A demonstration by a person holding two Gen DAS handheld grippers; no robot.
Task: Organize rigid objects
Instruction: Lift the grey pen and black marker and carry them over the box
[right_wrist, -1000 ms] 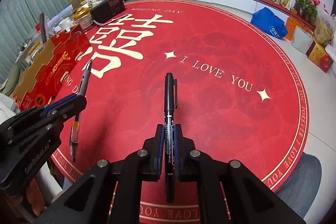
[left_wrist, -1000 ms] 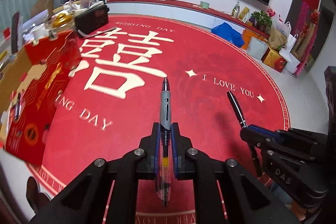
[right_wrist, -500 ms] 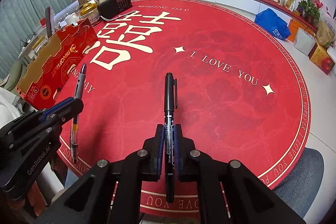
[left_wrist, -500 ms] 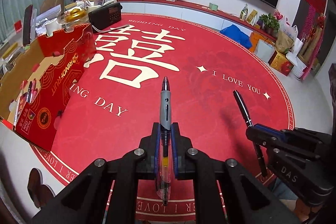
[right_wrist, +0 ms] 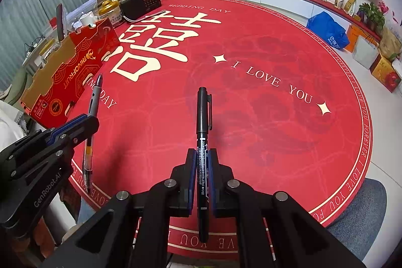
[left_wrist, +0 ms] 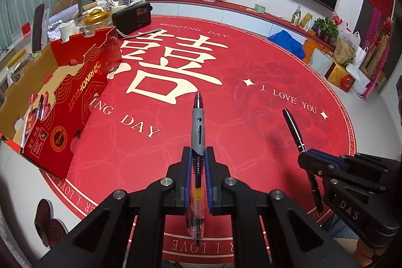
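Red box (left_wrist: 62, 102) slid rightward in view; tongs (left_wrist: 198, 155) clench pens (left_wrist: 197, 132); open rug (left_wrist: 251, 132) ahead.

A round red mat (left_wrist: 251, 142) covers the floor (left_wrist: 364, 122), printed with a large cream double-happiness character (left_wrist: 173, 67), the words "WEDDING DAY" and "I LOVE YOU", and a ring of cream lettering along its edge. Pale floor shows beyond the rim on the right and at lower left. On the mat's left edge stands an open red cardboard box (left_wrist: 75, 102) marked "RINOFRUIT". A black radio (left_wrist: 133, 16) sits at the mat's far left edge. On the bare floor to the right lie a blue bag (left_wrist: 289, 44) and several gift boxes (left_wrist: 341, 77).
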